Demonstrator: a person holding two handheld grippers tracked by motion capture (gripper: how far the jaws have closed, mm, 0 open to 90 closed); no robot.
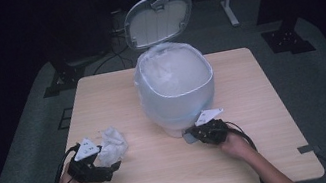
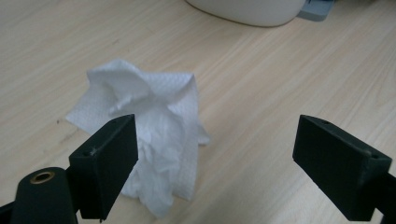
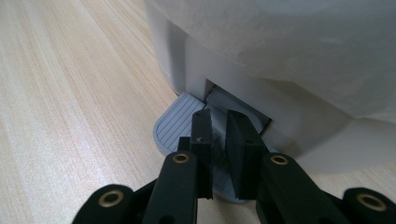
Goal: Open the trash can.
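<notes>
Landmark: white pedal bin (image 1: 175, 86), lined with a translucent bag, standing at the middle of the counter (image 1: 130, 176); all places below are given relative to it.

Left hand-held gripper (image 1: 113, 165): in front of the bin and well to its left, near the counter's front edge. Jaws spread wide and released; in the left gripper view (image 2: 215, 168) nothing is pressed between them.

Crumpled paper towel (image 1: 111, 144): white, lying on the counter to the front-left of the bin, well apart from it. In the left gripper view (image 2: 149, 135) it sits beside the left jaw, whose block covers its lower left part; contact between them cannot be made out.

Bin lid (image 1: 158, 17): standing open behind the bin's mouth, its inner face toward the camera.

Bin base: in the left gripper view cut off by the upper edge; in the right gripper view the body runs off the top and right.

Foot pedal (image 3: 180, 123): grey, ribbed, jutting from the bin's front base; its near half is hidden behind the jaws.

Right hand-held gripper (image 1: 191, 134): at the bin's front base, over the pedal. Jaws clenched nearly together (image 3: 219, 135), tips resting on the pedal, nothing grasped between them.
</notes>
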